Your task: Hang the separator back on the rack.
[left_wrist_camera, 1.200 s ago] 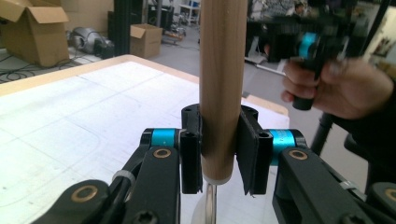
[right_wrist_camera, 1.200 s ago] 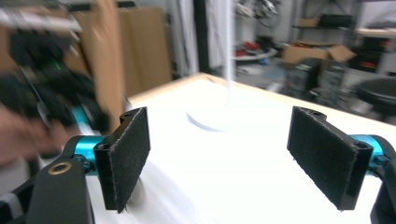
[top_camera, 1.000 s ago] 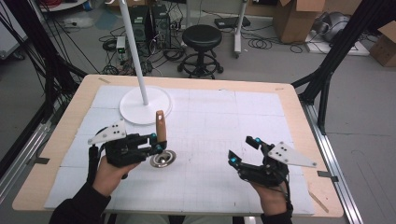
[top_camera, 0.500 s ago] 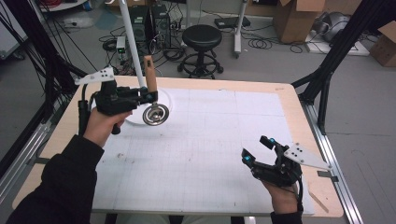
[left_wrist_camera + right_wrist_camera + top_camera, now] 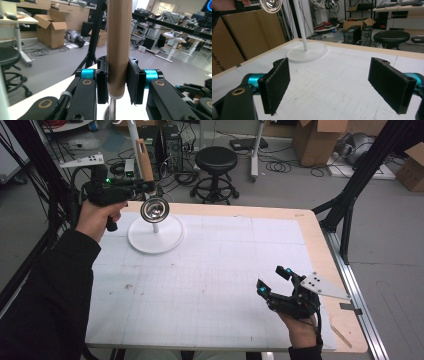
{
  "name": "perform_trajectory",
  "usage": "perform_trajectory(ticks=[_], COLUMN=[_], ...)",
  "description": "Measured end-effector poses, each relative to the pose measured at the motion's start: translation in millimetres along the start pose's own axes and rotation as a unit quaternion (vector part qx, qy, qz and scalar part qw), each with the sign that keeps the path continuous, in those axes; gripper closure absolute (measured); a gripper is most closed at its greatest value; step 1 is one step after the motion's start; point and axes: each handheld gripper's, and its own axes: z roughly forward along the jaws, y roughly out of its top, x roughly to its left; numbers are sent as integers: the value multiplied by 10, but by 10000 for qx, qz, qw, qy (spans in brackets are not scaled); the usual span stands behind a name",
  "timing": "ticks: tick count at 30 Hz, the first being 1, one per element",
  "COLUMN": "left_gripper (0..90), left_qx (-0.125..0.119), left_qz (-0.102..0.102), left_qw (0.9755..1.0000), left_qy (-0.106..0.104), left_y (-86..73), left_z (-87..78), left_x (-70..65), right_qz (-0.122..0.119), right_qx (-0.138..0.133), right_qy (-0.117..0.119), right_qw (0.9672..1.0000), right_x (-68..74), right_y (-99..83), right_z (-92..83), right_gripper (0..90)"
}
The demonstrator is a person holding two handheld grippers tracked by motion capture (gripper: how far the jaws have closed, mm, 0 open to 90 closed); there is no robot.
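A ladle with a wooden handle (image 5: 145,160) and a shiny metal bowl (image 5: 154,210) hangs in the air over the far left of the table. My left gripper (image 5: 147,185) is shut on the lower end of the handle (image 5: 118,45), and the handle stands upright with the thin metal stem (image 5: 112,110) below the pads. The ladle's bowl (image 5: 271,5) hangs above the round base of a white stand (image 5: 156,236). My right gripper (image 5: 271,279) rests low at the table's front right, open, with nothing between its pads (image 5: 274,85).
The stand's white pole (image 5: 300,22) rises from its base (image 5: 307,53) close beside the ladle. The white gridded mat (image 5: 215,270) covers the wooden table. A black stool (image 5: 216,160) and boxes stand on the floor beyond the far edge.
My left gripper has lifted the ladle off the mat and carried it up and toward the far left, over the stand's base. My right gripper has barely shifted.
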Motion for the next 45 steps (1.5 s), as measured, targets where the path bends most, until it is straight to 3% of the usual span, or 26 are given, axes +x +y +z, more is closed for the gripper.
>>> perform_trajectory(ticks=[5,12,21,23,28,37,41,42,44,45], left_gripper=[724,724,724,724,724,724,718,636,583,466], left_qx=[-24,-108,-111,-73,-110,94,53,55,79,82], left_qz=[-2,-62,-208,-198,-206,-309,-285,-285,-229,-207], left_qw=[10000,9999,9997,9998,9997,9995,9995,9995,9994,9991], left_qy=[35,4,33,22,-44,71,97,116,259,351], left_y=[177,266,273,266,268,219,196,191,165,141], left_z=[7,23,46,60,67,124,124,122,97,74], left_x=[163,286,430,450,473,543,524,515,472,439], right_qz=[15,91,133,178,148,166,153,164,160,133], right_qx=[-45,-70,-102,-66,-31,-15,-16,15,22,47], right_qy=[4,-25,-3,96,147,186,179,147,129,85], right_qw=[10000,9999,9999,9998,9998,9997,9997,9998,9998,9999], right_x=[-19,-38,-23,-22,-20,-27,-35,-38,-46,-50], right_y=[-8,-14,-19,-22,-25,-28,-33,-38,-43,-51], right_z=[-1,-10,-9,-1,17,26,27,23,20,10], right_gripper=[163,163,163,163,163,163,163,163,163,163])
